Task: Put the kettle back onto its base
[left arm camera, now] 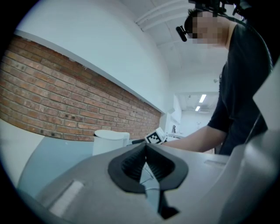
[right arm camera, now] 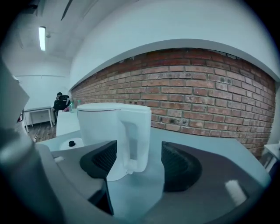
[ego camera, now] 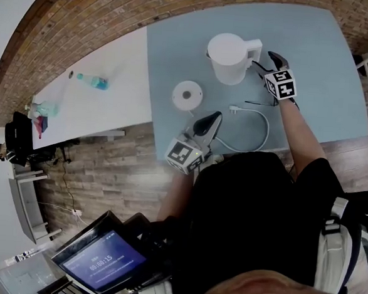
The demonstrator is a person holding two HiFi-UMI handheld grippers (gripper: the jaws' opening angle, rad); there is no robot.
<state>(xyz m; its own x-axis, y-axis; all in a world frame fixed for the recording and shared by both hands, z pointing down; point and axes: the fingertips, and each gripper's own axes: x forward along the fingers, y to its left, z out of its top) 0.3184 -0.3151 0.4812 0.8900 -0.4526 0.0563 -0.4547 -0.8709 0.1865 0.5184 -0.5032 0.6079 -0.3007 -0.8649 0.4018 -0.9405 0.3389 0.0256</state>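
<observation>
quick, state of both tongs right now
left tongs: closed, holding nothing.
right tongs: open, aimed at the handle of the kettle, holding nothing.

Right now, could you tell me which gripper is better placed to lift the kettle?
Right. The right gripper has its jaws open and facing the kettle at its handle, close by. The left gripper, jaws shut, sits further back, nearer the base.
</observation>
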